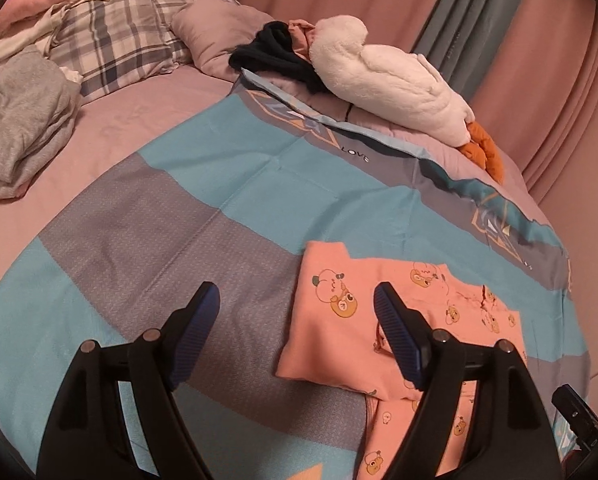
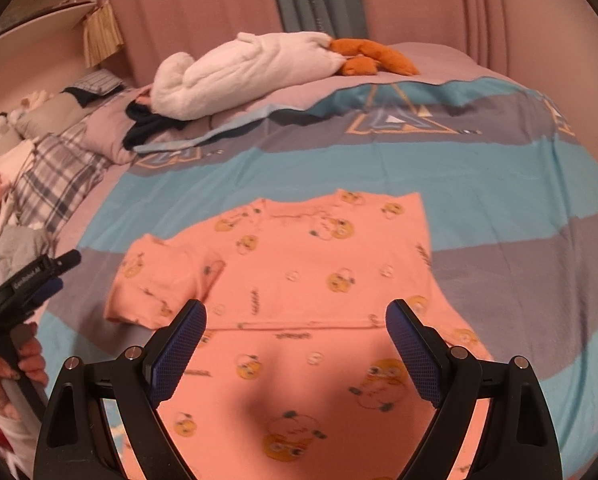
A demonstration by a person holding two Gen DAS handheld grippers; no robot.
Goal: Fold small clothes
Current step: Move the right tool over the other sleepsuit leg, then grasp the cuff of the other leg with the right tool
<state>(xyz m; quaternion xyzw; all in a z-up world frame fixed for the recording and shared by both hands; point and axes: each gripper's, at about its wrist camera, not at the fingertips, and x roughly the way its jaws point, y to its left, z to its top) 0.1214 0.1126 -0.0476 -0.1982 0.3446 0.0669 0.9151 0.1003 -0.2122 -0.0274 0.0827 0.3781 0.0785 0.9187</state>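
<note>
bed (image 1: 111, 148): holds everything; no bins or baskets in view
far left: grey folded garment (image 1: 19, 120), plaid pillow (image 1: 115, 40)
cover: blue-grey striped sheet (image 1: 227, 184), spread flat on the bed
back edge: white plush duck (image 1: 383, 76) lying on the quilt, dark garment (image 1: 275, 54) touching its head end
shirt: pink printed shirt (image 2: 319, 264), flat on the sheet, one sleeve folded in over the body
left gripper (image 1: 297, 320): fingers wide apart, nothing between them; hovers at the shirt's left edge, right finger over the cloth, no contact visible
right gripper (image 2: 297, 344): fingers wide apart, above the shirt's lower half, holds nothing
person's hand (image 2: 23, 364): wrapped round the left gripper's handle
</note>
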